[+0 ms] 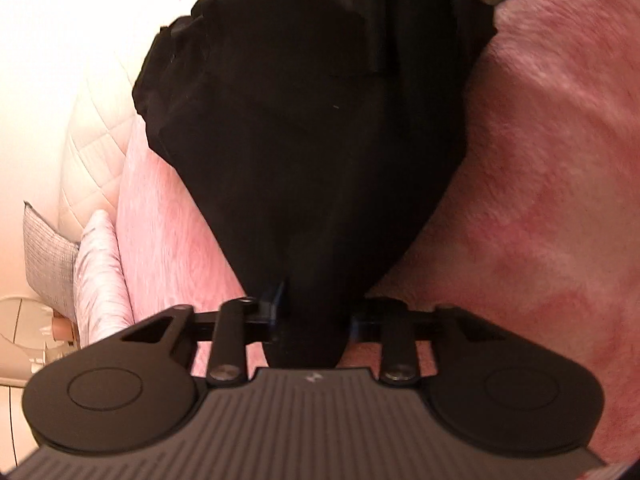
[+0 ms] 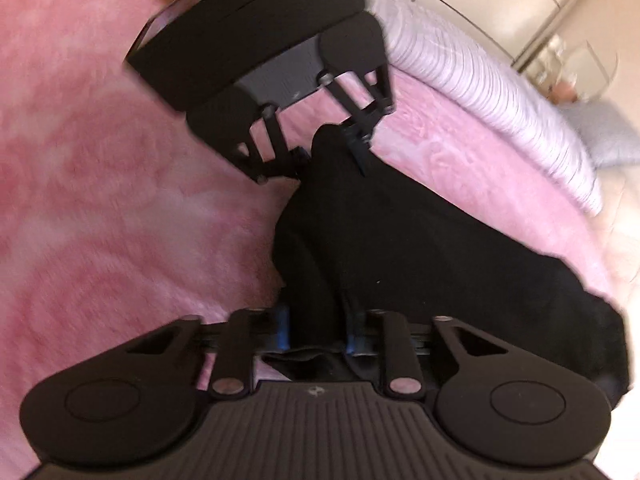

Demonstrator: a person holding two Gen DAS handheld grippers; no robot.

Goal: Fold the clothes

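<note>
Grippers at both ends clamp one black garment (image 1: 304,128), which lies spread on a fluffy pink blanket (image 1: 560,184) over a bed. Seen from its own camera, the left gripper (image 1: 312,312) angles down toward the bed, its two fingers pinched on a bunched end of the dark cloth, which fans out wide beyond them. The right gripper (image 2: 316,336) also tilts downward and grips the opposite end, fabric gathered between its blue-edged fingers (image 2: 282,328). In the right wrist view the left gripper (image 2: 332,148) faces back from the far end of the garment, its fingers closed on the cloth there. Beside the blanket's edge lies striped pale bedding (image 2: 480,92), and a grey pillow (image 1: 48,256) rests near a quilted white headboard (image 1: 100,140). A small pale logo on each gripper body is too small to read.
</note>
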